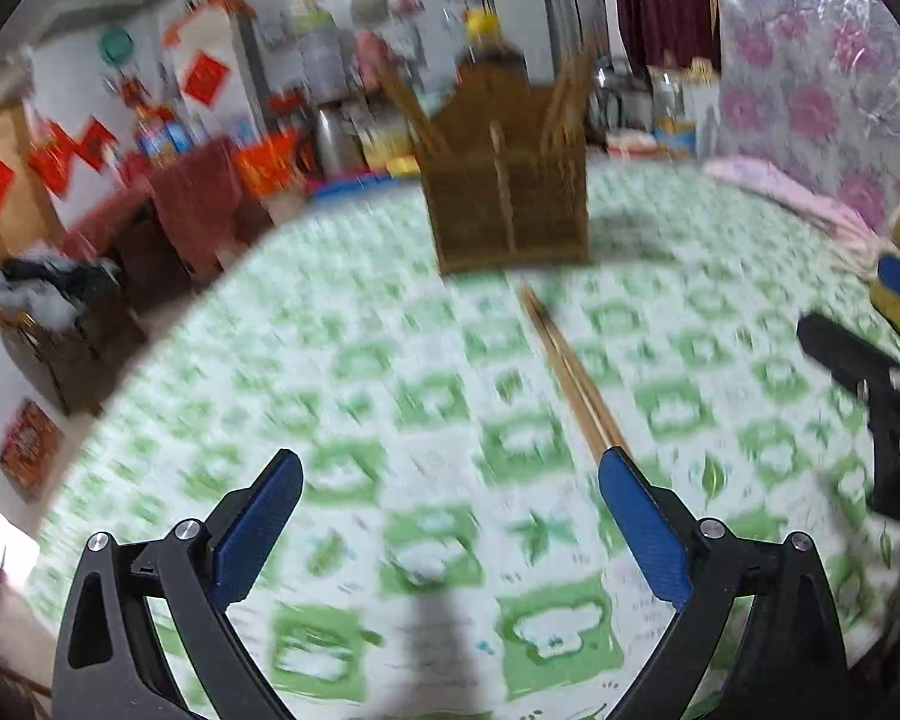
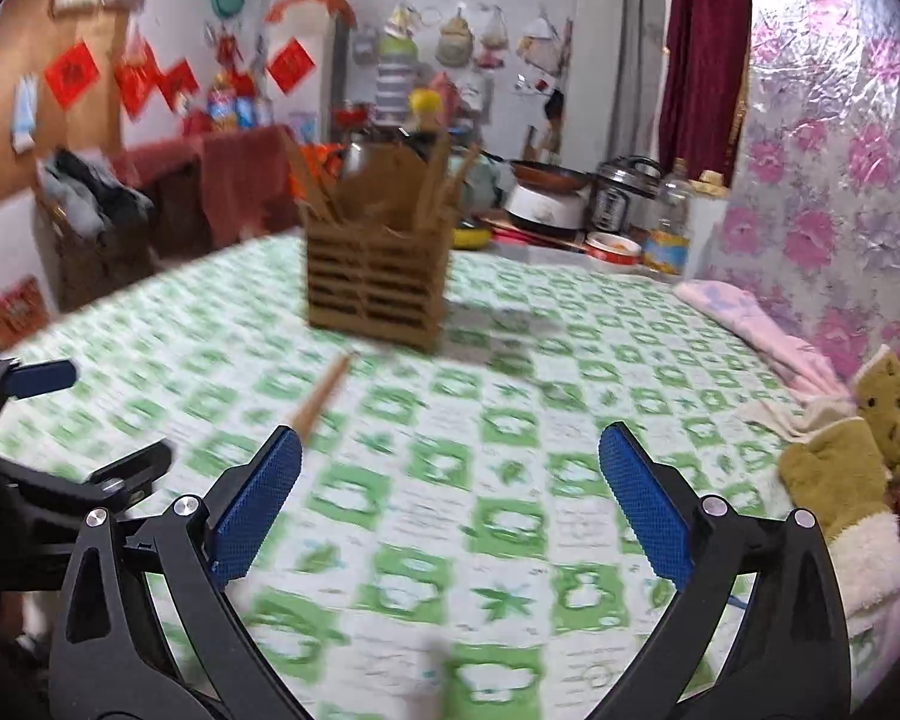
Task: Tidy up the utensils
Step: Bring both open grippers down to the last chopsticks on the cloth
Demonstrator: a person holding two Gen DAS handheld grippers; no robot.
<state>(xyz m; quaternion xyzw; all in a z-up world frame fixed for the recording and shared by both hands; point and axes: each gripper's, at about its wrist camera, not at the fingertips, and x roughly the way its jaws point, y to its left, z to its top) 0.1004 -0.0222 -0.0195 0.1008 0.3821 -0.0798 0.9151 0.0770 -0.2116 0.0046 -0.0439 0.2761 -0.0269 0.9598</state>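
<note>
A brown slatted utensil holder stands on the green-and-white tablecloth with several chopsticks sticking up out of it. A pair of wooden chopsticks lies flat on the cloth in front of it. My left gripper hovers open above the cloth, and the near end of the chopsticks lies by its right finger. My right gripper is open and holds nothing; the chopsticks' near end sits just beyond its left finger. Each gripper shows at the edge of the other's view. Both views are motion-blurred.
A pink cloth and olive-green mitts lie at the table's right side by a flowered foil wall. Pots, a cooker and bottles crowd the far counter. Red-draped chairs stand beyond the table's left edge.
</note>
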